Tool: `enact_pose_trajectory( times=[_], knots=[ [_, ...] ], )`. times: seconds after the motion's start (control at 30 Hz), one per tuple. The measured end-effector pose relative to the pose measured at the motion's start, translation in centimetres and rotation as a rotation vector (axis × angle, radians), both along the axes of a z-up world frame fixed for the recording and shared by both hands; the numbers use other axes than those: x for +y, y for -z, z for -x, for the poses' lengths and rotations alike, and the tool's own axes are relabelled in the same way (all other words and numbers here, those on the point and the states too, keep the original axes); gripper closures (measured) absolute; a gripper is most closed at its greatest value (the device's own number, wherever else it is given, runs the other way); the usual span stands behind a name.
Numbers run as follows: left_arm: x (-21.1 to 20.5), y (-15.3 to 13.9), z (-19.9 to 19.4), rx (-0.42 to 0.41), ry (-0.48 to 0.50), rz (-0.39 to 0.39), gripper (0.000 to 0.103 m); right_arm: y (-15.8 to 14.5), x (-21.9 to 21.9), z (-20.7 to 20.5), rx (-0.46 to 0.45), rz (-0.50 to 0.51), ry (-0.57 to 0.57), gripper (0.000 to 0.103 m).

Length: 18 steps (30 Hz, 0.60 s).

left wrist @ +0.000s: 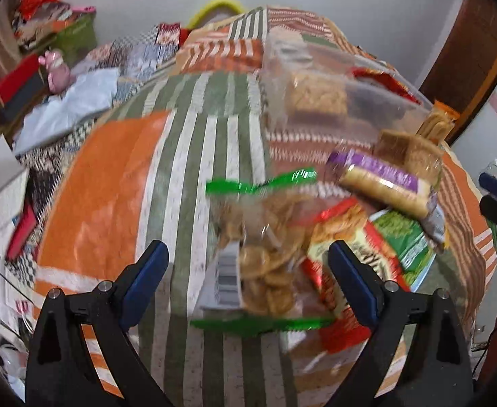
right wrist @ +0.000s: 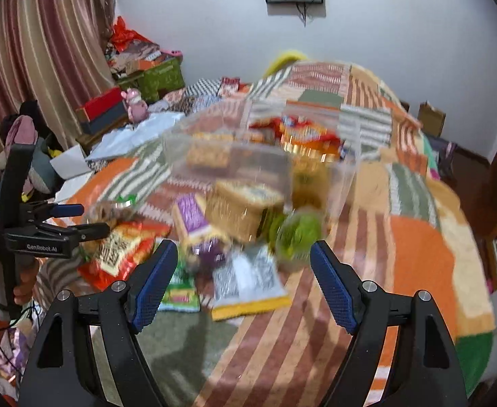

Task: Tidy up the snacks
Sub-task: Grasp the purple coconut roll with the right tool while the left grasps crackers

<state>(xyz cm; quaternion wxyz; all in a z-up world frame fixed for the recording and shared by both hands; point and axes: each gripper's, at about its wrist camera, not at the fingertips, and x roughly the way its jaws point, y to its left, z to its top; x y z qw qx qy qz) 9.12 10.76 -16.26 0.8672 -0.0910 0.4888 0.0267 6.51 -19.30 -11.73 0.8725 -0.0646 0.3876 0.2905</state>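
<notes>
Clear snack bag (left wrist: pixel 265 254) between spread left tongs (left wrist: pixel 248 271), patchwork blanket (left wrist: pixel 113 186)

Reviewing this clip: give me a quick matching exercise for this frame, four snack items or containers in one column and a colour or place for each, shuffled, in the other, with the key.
Items
1. Clear bag of round crackers
2. Purple-labelled biscuit pack
3. Clear plastic container
4. Red and orange snack packet

Descriptions
A. Farther back on the blanket, already holding some snacks
B. Green strips along its top and bottom edges
C. Lies below the left gripper in the right wrist view
D. Rests tilted on a green packet, pale biscuits showing

Pairs: 1-B, 2-D, 3-A, 4-C
</notes>
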Motion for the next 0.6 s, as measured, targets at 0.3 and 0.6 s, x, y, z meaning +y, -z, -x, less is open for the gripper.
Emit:
enact_pose_trajectory(
  times=[0.3,0.6],
  knots=[
    [0.4,0.4,-0.3,-0.048,0.022,0.038,0.039,2.4,2.8,-0.2,0.058,-0.011,-0.066,0.025],
    [-0.2,0.5,0.2,-0.09,0.052,0.003,0.045,4.1,4.5,-1.8,0.125,0.001,-0.062,0.037]
  ],
)
